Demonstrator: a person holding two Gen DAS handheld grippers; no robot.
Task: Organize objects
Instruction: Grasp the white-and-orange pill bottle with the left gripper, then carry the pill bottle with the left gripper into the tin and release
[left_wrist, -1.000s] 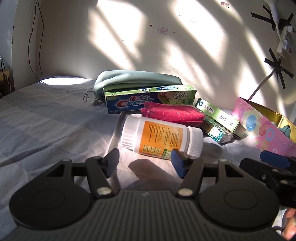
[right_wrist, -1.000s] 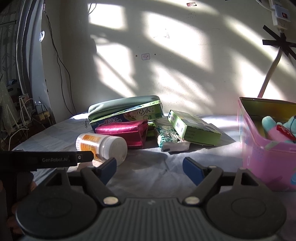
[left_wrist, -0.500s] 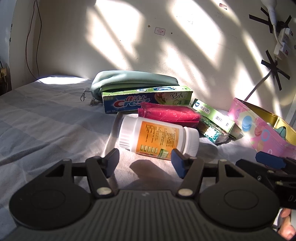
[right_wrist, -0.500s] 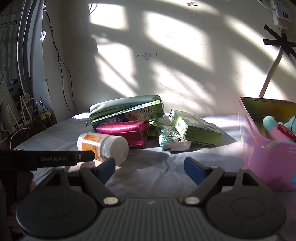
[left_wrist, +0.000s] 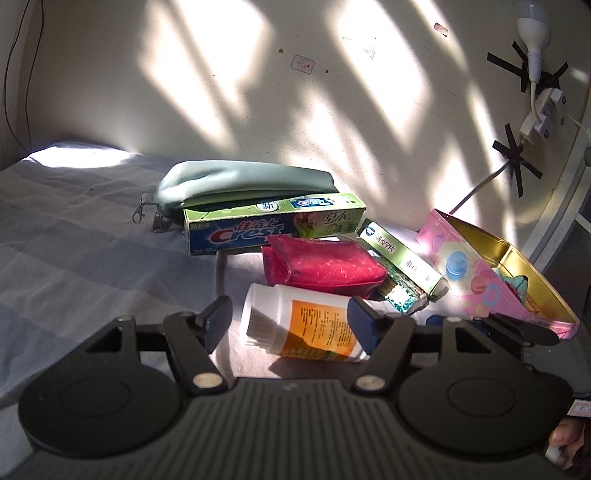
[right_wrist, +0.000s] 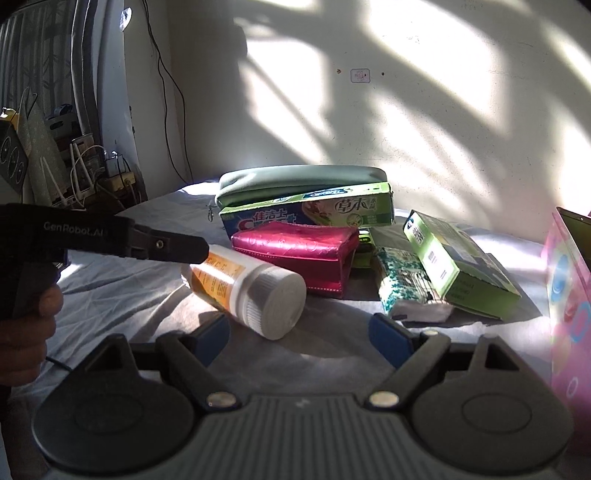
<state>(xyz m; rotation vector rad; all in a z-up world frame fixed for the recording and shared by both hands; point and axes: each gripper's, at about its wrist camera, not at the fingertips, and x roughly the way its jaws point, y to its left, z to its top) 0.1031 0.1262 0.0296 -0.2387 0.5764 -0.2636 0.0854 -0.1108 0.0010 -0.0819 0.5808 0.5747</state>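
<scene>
now the left gripper (left_wrist: 288, 321) has closed in on the white pill bottle (left_wrist: 299, 323), jaws opening, the bottle lying on its side between them on the grey bedsheet (left_wrist: 74, 258), not yet pinched. the right gripper (right_wrist: 299, 338), also opening and empty, has edged nearer. likely the bottle goes next into the pink tin (left_wrist: 476, 273).
</scene>
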